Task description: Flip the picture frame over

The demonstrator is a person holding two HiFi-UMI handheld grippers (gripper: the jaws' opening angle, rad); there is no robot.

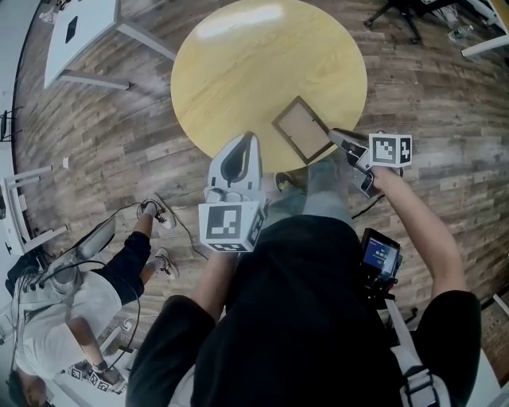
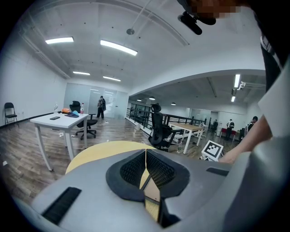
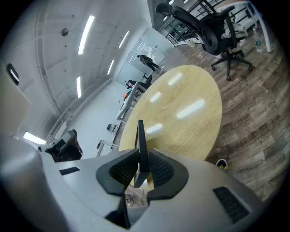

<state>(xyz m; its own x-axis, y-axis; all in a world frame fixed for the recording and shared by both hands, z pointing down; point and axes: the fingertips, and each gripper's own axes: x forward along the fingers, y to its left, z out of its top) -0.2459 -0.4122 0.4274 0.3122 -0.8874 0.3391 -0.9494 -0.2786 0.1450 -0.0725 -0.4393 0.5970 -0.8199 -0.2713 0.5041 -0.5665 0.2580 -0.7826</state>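
A dark-edged picture frame with a brown panel facing up lies near the front edge of the round yellow table. My right gripper is shut on the frame's right corner. In the right gripper view the frame stands edge-on between the pads, above the table. My left gripper hovers at the table's front edge, left of the frame and apart from it. Its pads meet with nothing between them.
A person sits on the wooden floor at lower left among cables. A white desk stands beyond the table at upper left, and an office chair at upper right. Another office chair and desks stand farther back.
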